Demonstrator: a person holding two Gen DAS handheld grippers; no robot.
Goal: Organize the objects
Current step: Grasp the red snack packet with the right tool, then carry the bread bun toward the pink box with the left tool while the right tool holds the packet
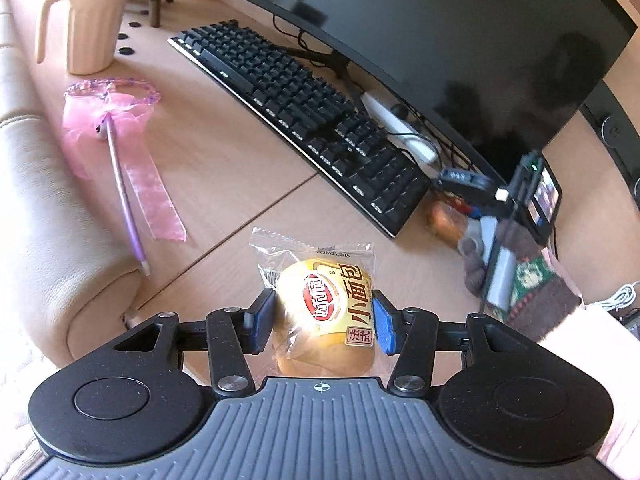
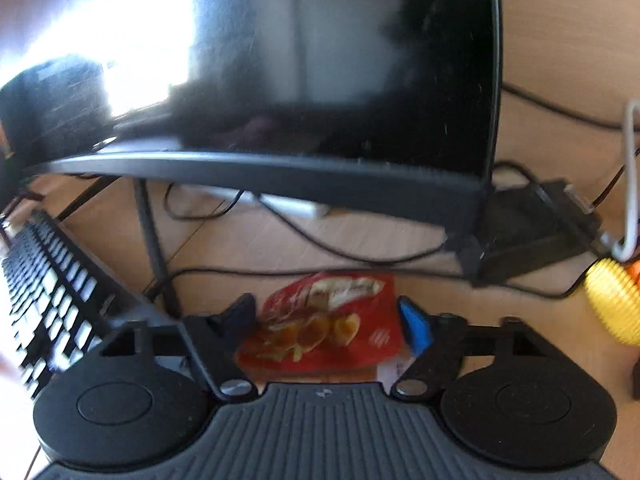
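One monitor (image 1: 460, 48) stands over one black keyboard (image 1: 304, 120) on the wooden desk (image 1: 224, 184), with one beige mug (image 1: 94, 16) at the far left and one pink ribboned wand (image 1: 120, 152) whose stick runs toward the camera. One wrapped bread roll (image 1: 326, 312) lies on the desk before the keyboard's near end, long axis pointing away from the camera, crimped clear end farthest; the left gripper (image 1: 324, 318) has both blue pads against its sides, clenched on it. One red snack bag (image 2: 332, 324) lies flat under the monitor's edge, lengthwise left to right, between the spread, released fingers of the right gripper (image 2: 332, 320).
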